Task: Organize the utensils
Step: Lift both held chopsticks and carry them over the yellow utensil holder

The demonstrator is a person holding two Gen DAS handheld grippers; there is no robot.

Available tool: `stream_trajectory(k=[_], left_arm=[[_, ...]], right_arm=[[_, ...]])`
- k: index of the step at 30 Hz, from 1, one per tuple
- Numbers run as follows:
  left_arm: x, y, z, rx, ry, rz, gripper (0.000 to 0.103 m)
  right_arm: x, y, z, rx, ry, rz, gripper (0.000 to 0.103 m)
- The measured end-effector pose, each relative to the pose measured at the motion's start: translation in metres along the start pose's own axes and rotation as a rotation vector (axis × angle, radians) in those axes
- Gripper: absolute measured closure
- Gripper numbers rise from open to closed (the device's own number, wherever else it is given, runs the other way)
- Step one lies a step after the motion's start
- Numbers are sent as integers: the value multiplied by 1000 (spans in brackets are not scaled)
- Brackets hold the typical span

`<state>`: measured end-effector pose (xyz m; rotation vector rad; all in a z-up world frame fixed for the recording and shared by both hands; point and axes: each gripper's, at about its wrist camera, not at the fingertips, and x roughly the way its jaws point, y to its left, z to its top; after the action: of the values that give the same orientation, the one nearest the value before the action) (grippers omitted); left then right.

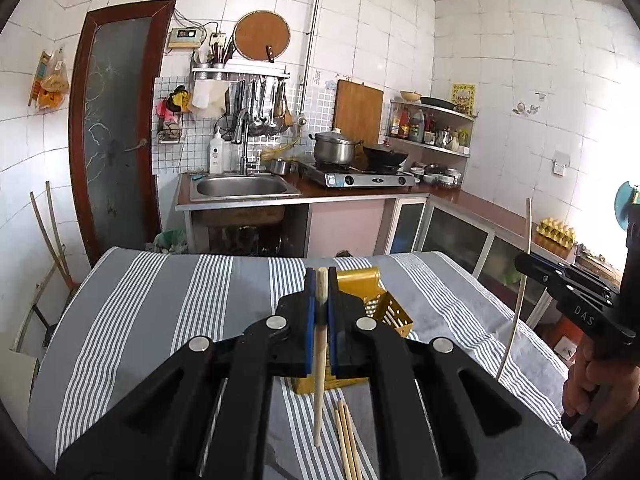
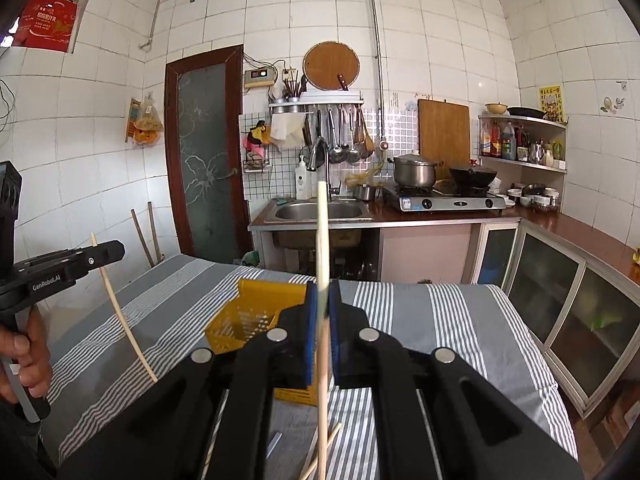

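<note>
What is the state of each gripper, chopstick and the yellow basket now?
Left gripper: shut on a pale chopstick, held upright.
Right gripper: shut on another pale chopstick, held upright.
Yellow utensil basket: lying on its side on the striped cloth.
Loose chopsticks: lying flat on the cloth.

"DAS" in pale letters on black body of right gripper [image 1: 529, 263], seen from left wrist view. "GenRobot.AI" in white on black body of left gripper [image 2: 108, 252], seen from right wrist view. Red poster [image 2: 48, 22] and yellow wall notice [image 2: 551, 102]: printed characters, too small to read.
</note>
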<state>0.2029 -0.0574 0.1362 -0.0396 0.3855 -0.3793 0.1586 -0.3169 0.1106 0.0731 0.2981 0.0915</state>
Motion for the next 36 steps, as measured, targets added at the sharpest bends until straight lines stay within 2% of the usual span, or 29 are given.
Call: stream_trajectory(k=[12,22,30,36], left_arm=[[11,5,11,25,-16,-46,99],[12,14,13,17,-31,-35,99],[28,22,21,-8,-19,-32,99],[41,10,35,-11,-33,-52,99]], right_arm=[[3,13,12,-9,-37,-27,97],[13,13,20,1,-52,-40,97],[26,14,30,4,-66,-34,97],[37,20,48,-12,-108,-6,97]])
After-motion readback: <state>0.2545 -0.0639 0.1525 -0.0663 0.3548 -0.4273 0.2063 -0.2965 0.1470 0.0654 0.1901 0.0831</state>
